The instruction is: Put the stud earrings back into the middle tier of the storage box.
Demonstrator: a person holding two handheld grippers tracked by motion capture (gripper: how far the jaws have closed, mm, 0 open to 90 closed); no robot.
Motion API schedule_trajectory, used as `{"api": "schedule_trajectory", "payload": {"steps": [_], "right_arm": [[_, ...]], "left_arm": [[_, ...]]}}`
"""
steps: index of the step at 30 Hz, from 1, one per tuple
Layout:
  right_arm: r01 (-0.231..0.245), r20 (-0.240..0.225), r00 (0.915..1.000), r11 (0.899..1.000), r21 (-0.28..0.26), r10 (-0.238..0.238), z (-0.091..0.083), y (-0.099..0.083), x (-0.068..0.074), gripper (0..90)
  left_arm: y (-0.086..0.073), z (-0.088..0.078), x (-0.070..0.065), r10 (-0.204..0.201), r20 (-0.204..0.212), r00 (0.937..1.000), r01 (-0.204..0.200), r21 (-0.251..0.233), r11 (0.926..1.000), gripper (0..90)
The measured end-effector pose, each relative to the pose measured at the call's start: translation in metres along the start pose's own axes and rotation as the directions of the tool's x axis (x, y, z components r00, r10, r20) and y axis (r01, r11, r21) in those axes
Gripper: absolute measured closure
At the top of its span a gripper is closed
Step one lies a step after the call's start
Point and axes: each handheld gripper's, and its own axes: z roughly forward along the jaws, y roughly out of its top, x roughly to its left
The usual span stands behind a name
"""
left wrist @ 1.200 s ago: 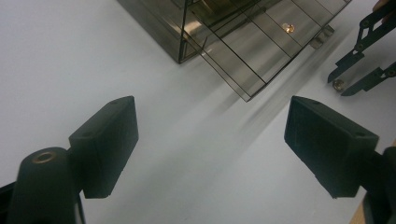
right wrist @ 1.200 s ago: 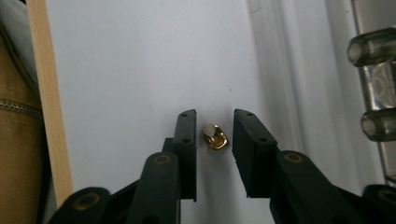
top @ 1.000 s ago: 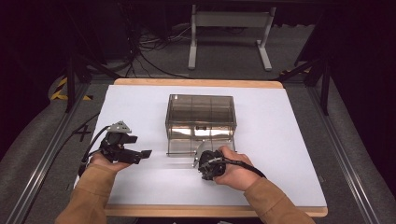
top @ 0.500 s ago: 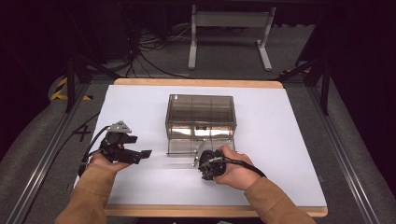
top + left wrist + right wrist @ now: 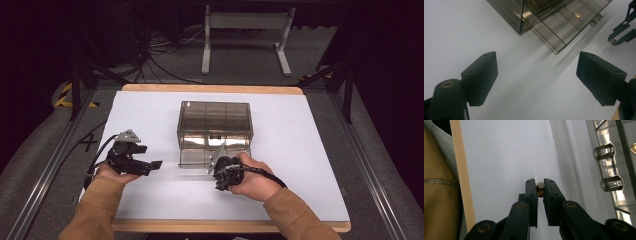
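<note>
A smoky clear plastic box (image 5: 215, 120) stands mid-table with its drawer (image 5: 197, 157) pulled out toward me. My right gripper (image 5: 218, 175) lies just in front of the drawer. In the right gripper view its tips (image 5: 539, 185) are shut on a small brass pin (image 5: 540, 188) above the white table. My left gripper (image 5: 153, 164) rests at the left and points toward the box, open, with only bare table between its pads (image 5: 536, 66). Another small brass piece (image 5: 578, 15) lies inside the drawer.
The white tabletop (image 5: 310, 150) has a wooden front edge (image 5: 461, 177) close to my right sleeve (image 5: 436, 182). Two clear drawer knobs (image 5: 609, 167) stand at the right in the right gripper view. Cables and a metal stand sit on the floor beyond the table.
</note>
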Motion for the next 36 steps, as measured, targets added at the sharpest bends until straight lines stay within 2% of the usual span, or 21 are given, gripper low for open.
{"api": "schedule_trajectory", "payload": {"steps": [4, 5, 16, 36], "right_arm": [[-0.001, 0.003, 1.0000, 1.000, -0.019, 0.001, -0.004, 0.001, -0.002, 82.5], [-0.022, -0.003, 0.9998, 1.000, -0.012, 0.022, -0.006, 0.001, -0.001, 82.5], [-0.059, -0.014, 0.9982, 0.997, -0.055, 0.058, -0.020, 0.005, -0.005, 82.5], [-0.119, 0.013, 0.9925, 0.985, -0.126, 0.121, -0.042, 0.008, -0.012, 82.5]], "left_arm": [[0.000, 0.000, 0.000, 0.000, 0.001, 1.0000, 0.000, 0.000, 1.0000, 18.0], [0.000, 0.000, 0.000, -0.002, -0.001, 1.0000, 0.002, -0.001, 1.0000, 18.0], [0.000, -0.001, 0.000, -0.003, -0.003, 1.0000, 0.003, -0.003, 1.0000, 18.0], [-0.003, -0.004, 0.001, -0.009, -0.011, 0.9999, 0.009, -0.008, 0.9999, 18.0]]}}
